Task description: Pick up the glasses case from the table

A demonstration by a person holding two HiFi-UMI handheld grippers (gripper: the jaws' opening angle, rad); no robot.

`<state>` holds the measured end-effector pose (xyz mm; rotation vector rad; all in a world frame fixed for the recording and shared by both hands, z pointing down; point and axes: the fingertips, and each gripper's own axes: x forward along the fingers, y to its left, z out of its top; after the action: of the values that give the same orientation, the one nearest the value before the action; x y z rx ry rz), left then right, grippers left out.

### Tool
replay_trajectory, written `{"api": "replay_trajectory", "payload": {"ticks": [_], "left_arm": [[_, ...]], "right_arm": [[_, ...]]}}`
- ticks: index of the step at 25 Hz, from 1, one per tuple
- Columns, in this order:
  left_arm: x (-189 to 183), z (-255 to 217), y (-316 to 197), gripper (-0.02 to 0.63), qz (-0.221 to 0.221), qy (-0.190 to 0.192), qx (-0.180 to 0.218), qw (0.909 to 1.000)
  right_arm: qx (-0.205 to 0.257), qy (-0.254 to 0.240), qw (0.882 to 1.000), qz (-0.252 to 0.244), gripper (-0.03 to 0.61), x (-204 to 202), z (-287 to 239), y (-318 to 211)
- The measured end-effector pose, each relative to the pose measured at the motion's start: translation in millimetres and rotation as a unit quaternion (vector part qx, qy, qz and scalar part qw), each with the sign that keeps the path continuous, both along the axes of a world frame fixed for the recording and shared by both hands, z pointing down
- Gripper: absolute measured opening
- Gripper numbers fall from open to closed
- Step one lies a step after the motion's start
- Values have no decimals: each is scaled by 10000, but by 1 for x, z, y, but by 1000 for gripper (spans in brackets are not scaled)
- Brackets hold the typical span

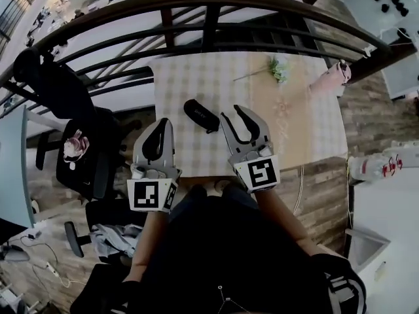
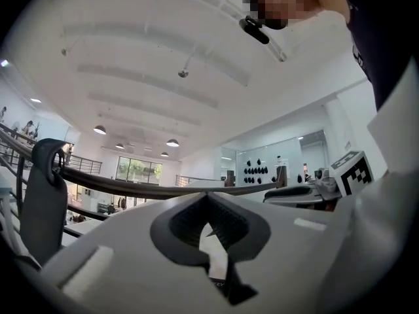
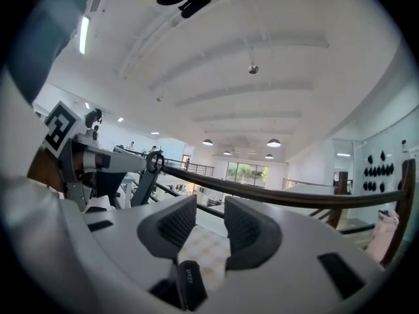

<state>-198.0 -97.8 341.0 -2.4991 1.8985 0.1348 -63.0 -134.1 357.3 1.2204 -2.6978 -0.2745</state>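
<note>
Though its print is small, the glasses case [image 3: 188, 285] reads "SHEEY".

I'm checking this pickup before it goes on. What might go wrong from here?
1. The glasses case lies off toward one jaw of the open right tool, not centred between the two; closing now may shove it across the tablecloth.
2. The shut left tool sits close beside the case and may bump it.

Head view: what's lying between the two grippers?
The black glasses case lies on the table between the left gripper and the right gripper, nearer the right one. The head view shows it.
</note>
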Motion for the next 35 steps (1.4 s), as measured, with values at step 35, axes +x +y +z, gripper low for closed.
{"api": "replay_trajectory", "payload": {"ticks": [35], "left_arm": [[4, 108, -64, 11, 163, -96, -1138, 9933]], "right_arm": [[-1656, 579, 9792, -1015, 163, -60, 163, -55]]}}
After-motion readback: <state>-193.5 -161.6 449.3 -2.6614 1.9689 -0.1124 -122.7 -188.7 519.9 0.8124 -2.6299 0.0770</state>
